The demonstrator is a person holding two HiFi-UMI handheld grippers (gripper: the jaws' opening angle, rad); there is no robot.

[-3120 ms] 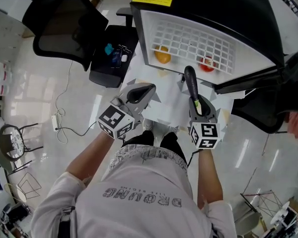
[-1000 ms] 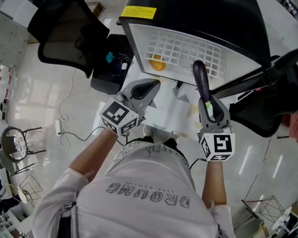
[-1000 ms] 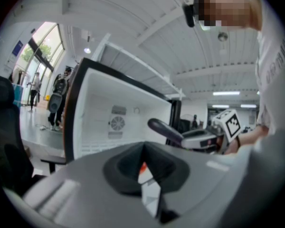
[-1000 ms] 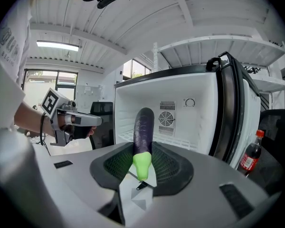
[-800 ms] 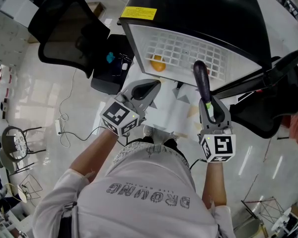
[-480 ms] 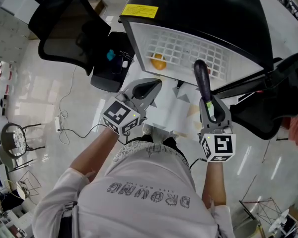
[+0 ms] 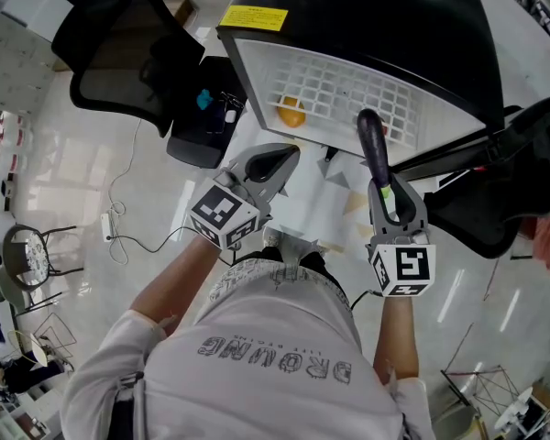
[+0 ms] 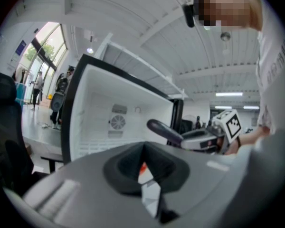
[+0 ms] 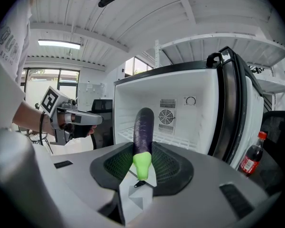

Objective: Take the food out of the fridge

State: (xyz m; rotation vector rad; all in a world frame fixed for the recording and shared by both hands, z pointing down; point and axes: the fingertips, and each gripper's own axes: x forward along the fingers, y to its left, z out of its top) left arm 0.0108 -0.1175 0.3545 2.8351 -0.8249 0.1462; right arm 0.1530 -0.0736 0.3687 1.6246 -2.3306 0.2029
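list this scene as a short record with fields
fridge: open, door at right
right hand-held gripper: shut on the eggplant, green stem end in the jaws, in front of the fridge
left hand-held gripper: shut, empty
food in fridge: orange by the wire shelf
also: red-capped bottle right of the door
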